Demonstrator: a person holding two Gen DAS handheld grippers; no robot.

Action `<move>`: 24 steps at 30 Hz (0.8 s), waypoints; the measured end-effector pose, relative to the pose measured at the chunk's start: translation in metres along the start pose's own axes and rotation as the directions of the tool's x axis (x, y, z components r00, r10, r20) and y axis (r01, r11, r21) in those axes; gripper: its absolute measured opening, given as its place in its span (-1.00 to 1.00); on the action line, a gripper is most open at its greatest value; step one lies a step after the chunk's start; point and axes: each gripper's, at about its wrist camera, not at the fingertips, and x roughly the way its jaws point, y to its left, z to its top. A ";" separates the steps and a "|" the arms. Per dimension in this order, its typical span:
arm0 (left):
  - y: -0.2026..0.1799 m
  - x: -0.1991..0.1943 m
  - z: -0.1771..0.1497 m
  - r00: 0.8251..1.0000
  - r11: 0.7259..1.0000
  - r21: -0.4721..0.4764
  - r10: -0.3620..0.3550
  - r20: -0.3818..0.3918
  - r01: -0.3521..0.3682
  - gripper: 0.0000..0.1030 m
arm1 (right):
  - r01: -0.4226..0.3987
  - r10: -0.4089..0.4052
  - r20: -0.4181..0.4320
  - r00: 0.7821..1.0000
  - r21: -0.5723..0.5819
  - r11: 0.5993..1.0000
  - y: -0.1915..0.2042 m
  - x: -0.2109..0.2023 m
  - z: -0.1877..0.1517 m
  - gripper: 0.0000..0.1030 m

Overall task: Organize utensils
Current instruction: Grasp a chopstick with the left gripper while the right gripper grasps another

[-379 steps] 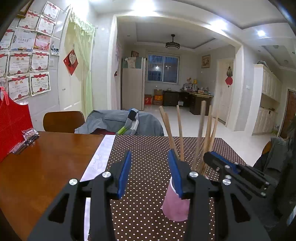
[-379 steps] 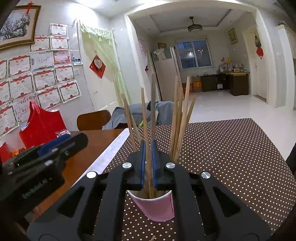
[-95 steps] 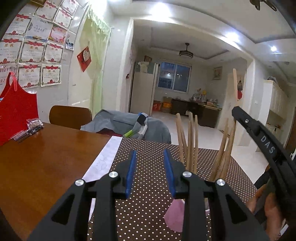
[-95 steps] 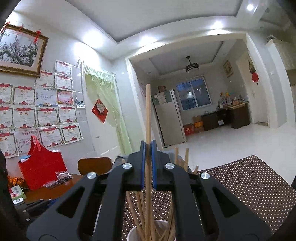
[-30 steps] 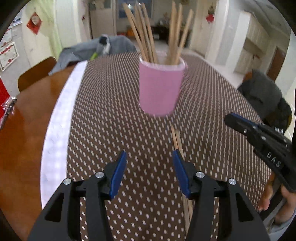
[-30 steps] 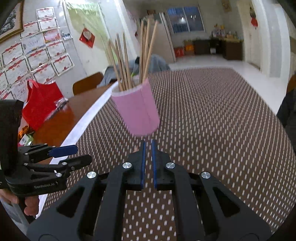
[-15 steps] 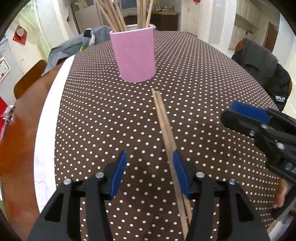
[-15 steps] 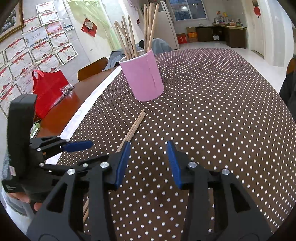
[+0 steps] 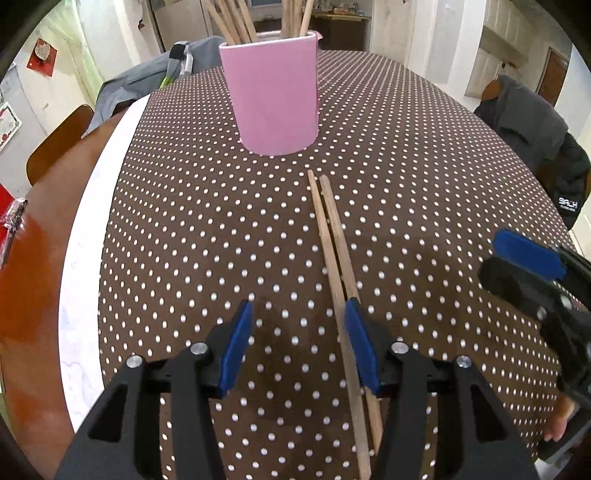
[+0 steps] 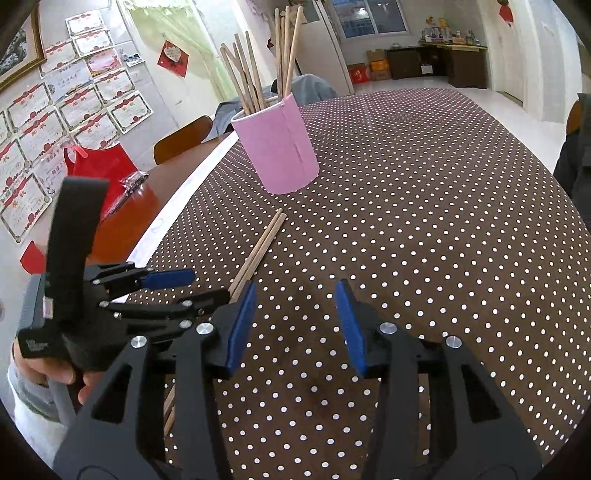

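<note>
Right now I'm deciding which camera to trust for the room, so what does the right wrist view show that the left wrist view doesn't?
Only the right wrist view shows the red bag, the certificates on the wall, the window, and the full length of the sticks standing in the cup. Only the left wrist view shows the dark jacket at the right. Both show the pink cup, the two chopsticks lying on the dotted tablecloth, and both open grippers, left gripper and right gripper.

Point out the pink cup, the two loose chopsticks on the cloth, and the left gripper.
pink cup [image 9: 275,99], left wrist view, middle of its front wall.
loose chopsticks [image 9: 332,236], left wrist view, mid-shaft of the pair lying side by side.
left gripper [image 9: 297,345], left wrist view, midway between its open fingertips.
</note>
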 end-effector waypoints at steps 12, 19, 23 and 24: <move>0.005 0.014 0.021 0.998 0.998 -0.057 -0.039 -0.053 0.036 -0.84 | -0.006 0.008 -0.034 0.999 0.036 0.999 -0.009 -0.001 0.006 -0.13; 0.027 0.005 0.009 0.996 0.985 -0.145 -0.091 -0.001 0.090 -0.89 | -0.003 0.006 -0.123 0.992 0.022 1.000 0.014 0.019 0.014 -0.13; 0.043 -0.011 0.003 0.994 0.976 -0.192 -0.092 0.064 0.102 -0.89 | 0.004 -0.005 -0.206 0.978 -0.004 1.000 0.036 0.039 0.020 -0.12; 0.047 -0.015 0.001 0.993 0.974 -0.202 -0.091 0.077 0.105 -0.89 | 0.003 -0.006 -0.225 0.974 -0.010 1.000 0.040 0.043 0.021 -0.12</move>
